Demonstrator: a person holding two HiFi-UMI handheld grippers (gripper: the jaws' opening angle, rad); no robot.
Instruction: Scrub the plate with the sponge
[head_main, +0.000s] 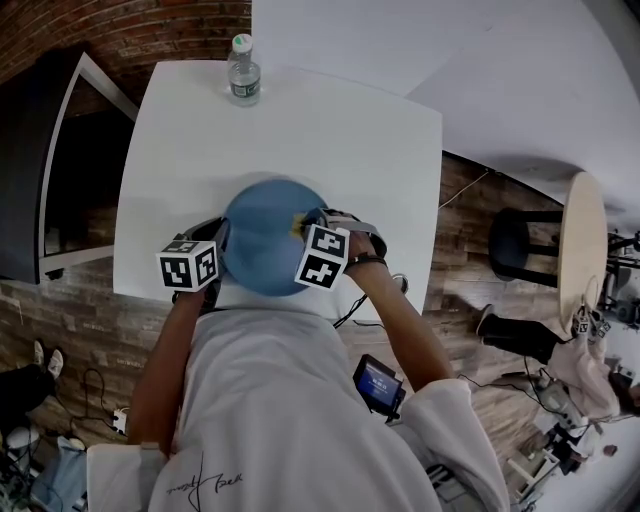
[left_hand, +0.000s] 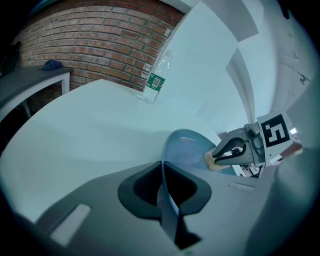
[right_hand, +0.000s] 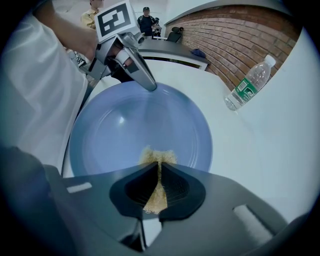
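The left gripper (left_hand: 167, 197) pinches the rim of the round blue plate (right_hand: 130, 125), which sits at the near edge of the white square table (head_main: 330, 130). The right gripper (right_hand: 159, 172) is clamped on a tan fibrous sponge (right_hand: 157, 156), whose tip touches the plate's inner face near its right rim. A clear plastic water bottle (head_main: 243, 72) stands upright at the table's far edge
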